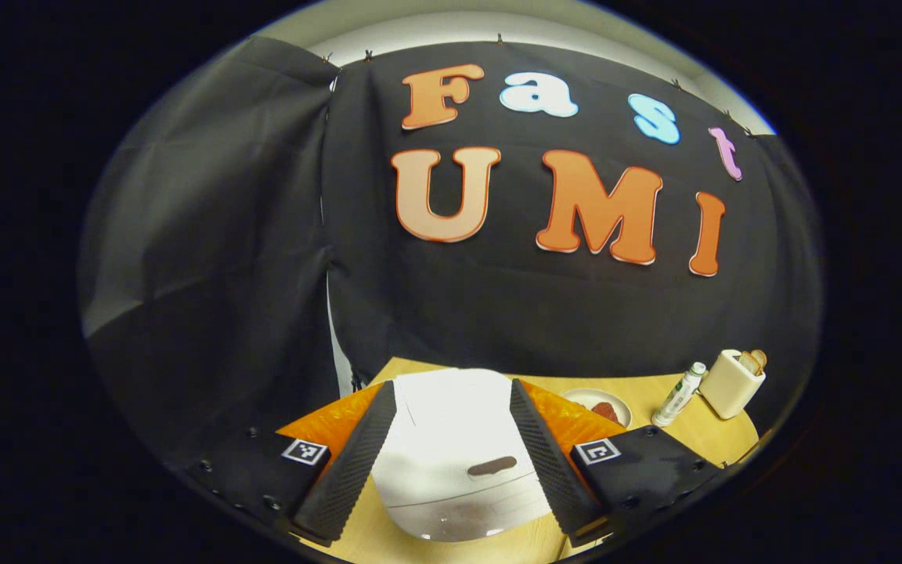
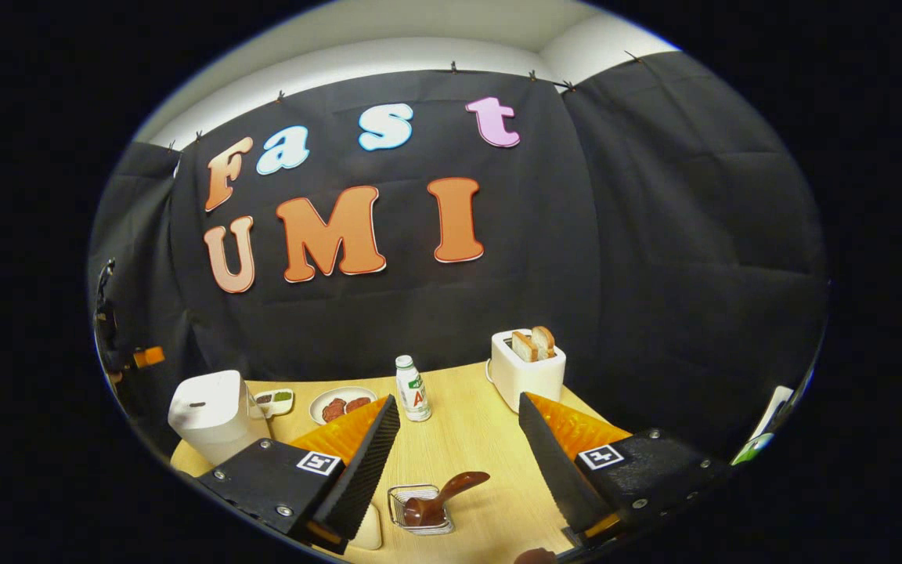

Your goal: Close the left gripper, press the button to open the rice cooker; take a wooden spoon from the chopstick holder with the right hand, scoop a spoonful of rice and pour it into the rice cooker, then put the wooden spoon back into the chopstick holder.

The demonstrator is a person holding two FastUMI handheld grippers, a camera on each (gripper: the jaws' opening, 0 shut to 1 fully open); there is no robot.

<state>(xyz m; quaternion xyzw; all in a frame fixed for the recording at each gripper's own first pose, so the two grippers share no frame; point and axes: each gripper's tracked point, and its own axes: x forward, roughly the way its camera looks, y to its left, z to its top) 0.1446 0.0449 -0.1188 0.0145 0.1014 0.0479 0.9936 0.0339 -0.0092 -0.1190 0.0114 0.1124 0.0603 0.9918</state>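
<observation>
Rice cooker first: the white, rounded plastic rice cooker [image 1: 459, 439] sits with its lid down on the light wooden table [image 1: 686, 439], and in the left gripper view it lies directly ahead, framed between the fingers of the left gripper [image 1: 451, 462], whose jaws stand wide apart with nothing between them and no contact with the cooker. A dark oval button [image 1: 492, 467] shows on the cooker's lid, unpressed. In the right gripper view the same cooker stands at the table's left edge, well apart from the right gripper [image 2: 459, 470], which also hangs with its fingers spread and empty above the near part of the table. Below that gripper, near the table's front edge, a small wire-mesh chopstick holder [image 2: 420, 511] carries a dark brown wooden spoon [image 2: 443, 497], its handle tilting up to the right. Toward the table's back edge stand a small white bottle with a green cap [image 2: 412, 389], a cream toaster with two slices of bread sticking out of its slots [image 2: 528, 362] at the back right corner, a round white plate with reddish pieces of food [image 2: 341, 405], and just left of it a small white divided dish with green contents [image 2: 275, 401] beside the cooker.
</observation>
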